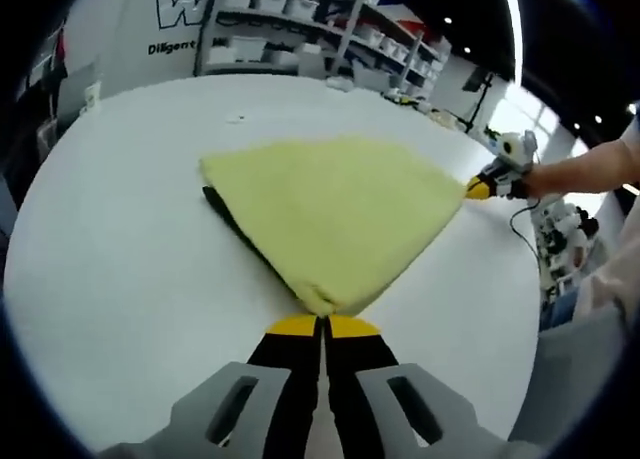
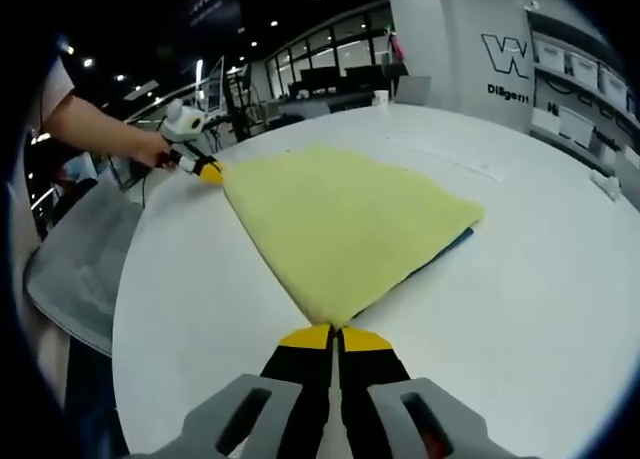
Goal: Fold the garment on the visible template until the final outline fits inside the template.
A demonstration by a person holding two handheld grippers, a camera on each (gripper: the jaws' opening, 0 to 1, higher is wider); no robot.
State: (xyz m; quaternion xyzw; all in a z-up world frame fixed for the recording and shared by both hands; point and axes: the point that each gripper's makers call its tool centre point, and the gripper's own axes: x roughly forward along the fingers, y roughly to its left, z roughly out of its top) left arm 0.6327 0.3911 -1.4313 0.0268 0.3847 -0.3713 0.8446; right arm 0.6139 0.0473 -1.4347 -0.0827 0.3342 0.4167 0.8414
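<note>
On the round white worktop [image 1: 120, 279], both my tongs, left [image 1: 322, 324] and right [image 2: 335, 334], pinch closed on corners of the soft yellow garment [image 1: 335, 214]; folded partway, dark template [image 1: 225, 211] peeking beneath, more folding likely left.

— Can you read any words here?
— Yes, on the white wall [image 1: 150, 24] far past the left tongs [image 1: 322, 324]. There is a big letter "W", cut off at the edge. Under it are small words that start with "Diligent".
— And from the other side?
— The same wall [image 2: 500, 59] sits far past the right tongs [image 2: 336, 331], up to the right. It has the big "W" sign, and small words below, too blurry to read well.
</note>
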